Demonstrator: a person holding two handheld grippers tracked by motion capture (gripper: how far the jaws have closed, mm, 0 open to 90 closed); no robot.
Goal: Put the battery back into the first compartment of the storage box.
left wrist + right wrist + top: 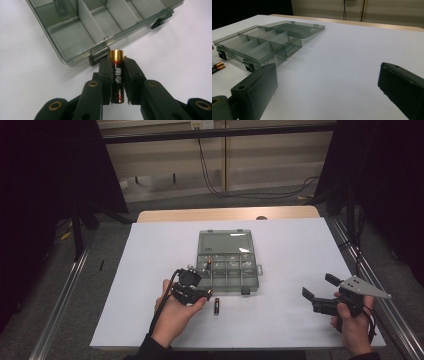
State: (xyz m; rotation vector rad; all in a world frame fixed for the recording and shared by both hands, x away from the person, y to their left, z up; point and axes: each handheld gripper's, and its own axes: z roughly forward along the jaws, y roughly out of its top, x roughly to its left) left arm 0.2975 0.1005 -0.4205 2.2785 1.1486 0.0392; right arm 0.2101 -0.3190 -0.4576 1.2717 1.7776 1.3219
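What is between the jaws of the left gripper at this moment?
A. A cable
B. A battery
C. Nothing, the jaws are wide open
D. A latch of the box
B: in the left gripper view, the left gripper has both jaws closed against a black battery with a gold end, just in front of the box.

Box [227,265] at mid-worktop [150,270], lid behind. Just before its front left corner: left claw [117,77], gripping a battery [117,77]. Another battery [216,306] beside, on the worktop. Right claw [319,287] well apart, at right.
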